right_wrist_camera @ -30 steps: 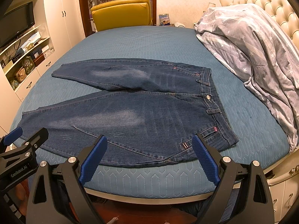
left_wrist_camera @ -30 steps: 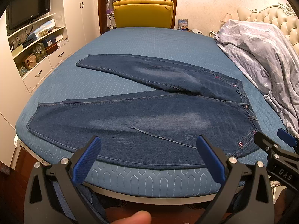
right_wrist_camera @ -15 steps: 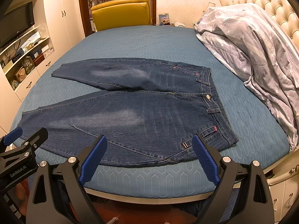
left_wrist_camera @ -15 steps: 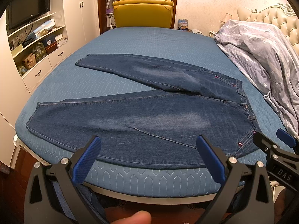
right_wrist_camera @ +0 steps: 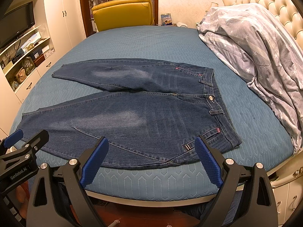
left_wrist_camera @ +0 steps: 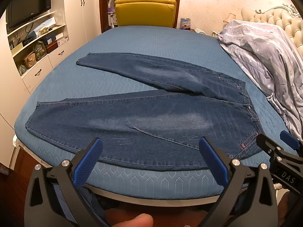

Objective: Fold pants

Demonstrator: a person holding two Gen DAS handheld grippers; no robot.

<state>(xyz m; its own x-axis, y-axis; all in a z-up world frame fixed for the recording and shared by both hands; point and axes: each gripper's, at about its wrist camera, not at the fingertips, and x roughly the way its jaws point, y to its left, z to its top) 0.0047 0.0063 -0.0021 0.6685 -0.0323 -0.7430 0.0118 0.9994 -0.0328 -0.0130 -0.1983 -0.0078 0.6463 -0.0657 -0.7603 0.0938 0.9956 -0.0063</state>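
Dark blue jeans [left_wrist_camera: 144, 117] [right_wrist_camera: 144, 113] lie flat on the teal bed [left_wrist_camera: 151, 41] [right_wrist_camera: 144, 43], waistband to the right, the two legs spread apart toward the left. My left gripper [left_wrist_camera: 150, 145] hovers open over the near edge of the front leg, nothing between its blue pads. Over the near hem by the hip pocket, my right gripper [right_wrist_camera: 151, 144] stands open too and holds nothing. Each gripper shows at the side of the other's view: the right gripper [left_wrist_camera: 278, 147] and the left gripper [right_wrist_camera: 24, 138].
A grey star-patterned duvet [left_wrist_camera: 265, 56] [right_wrist_camera: 255, 47] is heaped at the bed's right side against a tufted headboard [right_wrist_camera: 265, 1]. A yellow armchair [left_wrist_camera: 144, 11] stands behind the bed. White shelves and drawers [left_wrist_camera: 36, 43] with a television [left_wrist_camera: 28, 15] line the left wall.
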